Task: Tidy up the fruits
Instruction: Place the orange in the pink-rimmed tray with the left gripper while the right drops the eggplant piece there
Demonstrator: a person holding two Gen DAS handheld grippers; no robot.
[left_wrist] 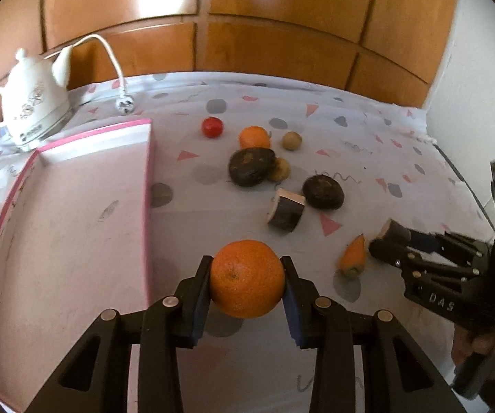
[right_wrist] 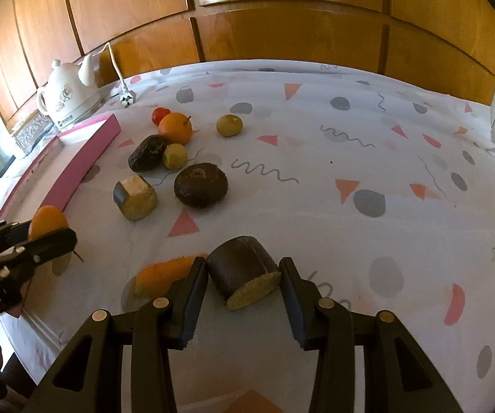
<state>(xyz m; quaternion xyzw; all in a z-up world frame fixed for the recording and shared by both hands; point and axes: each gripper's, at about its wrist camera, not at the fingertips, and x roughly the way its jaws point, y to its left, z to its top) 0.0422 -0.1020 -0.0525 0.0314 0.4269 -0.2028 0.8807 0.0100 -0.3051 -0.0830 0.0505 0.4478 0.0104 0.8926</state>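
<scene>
My left gripper (left_wrist: 247, 277) is shut on an orange (left_wrist: 246, 278), held just right of the pink tray (left_wrist: 75, 227). My right gripper (right_wrist: 244, 280) has its jaws around a dark eggplant chunk (right_wrist: 244, 277) lying on the tablecloth; the left jaw touches it, the right jaw stands a little apart. A carrot piece (right_wrist: 163, 273) lies just left of it. Farther out lie a second eggplant chunk (right_wrist: 135, 198), two dark round fruits (right_wrist: 201, 186) (right_wrist: 147, 153), a second orange (right_wrist: 175, 127), a tomato (right_wrist: 160, 115) and two small yellow-green fruits (right_wrist: 229, 125) (right_wrist: 175, 155).
A white kettle (left_wrist: 29, 103) with its cord and plug (left_wrist: 123, 105) stands at the back left behind the tray. Wooden panels (left_wrist: 247, 17) back the table. The table's right edge (left_wrist: 467, 179) drops off beside a white wall.
</scene>
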